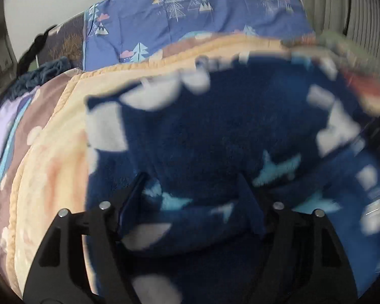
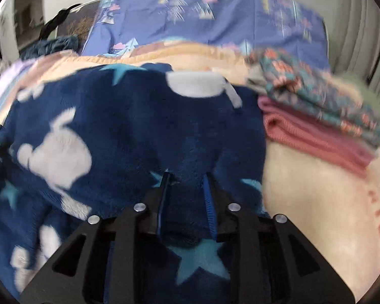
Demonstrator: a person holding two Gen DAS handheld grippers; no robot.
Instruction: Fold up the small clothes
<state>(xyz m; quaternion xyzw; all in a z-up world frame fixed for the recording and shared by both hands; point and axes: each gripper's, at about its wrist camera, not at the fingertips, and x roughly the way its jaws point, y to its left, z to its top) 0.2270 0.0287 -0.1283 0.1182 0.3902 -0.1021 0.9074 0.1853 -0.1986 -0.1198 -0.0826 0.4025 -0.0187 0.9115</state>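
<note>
While the navy fleece garment is lying bunched on the cream blanket, filling the middle of both views, folding seems only half done. The right gripper is pinching a fleece ridge; the left gripper is standing wide, holding nothing. Folded clothes are waiting at upper right.

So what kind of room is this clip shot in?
Most likely a bedroom: the work surface is a bed with a peach blanket, a tree-print pillow at its head, and folded clothes stacked alongside.
</note>
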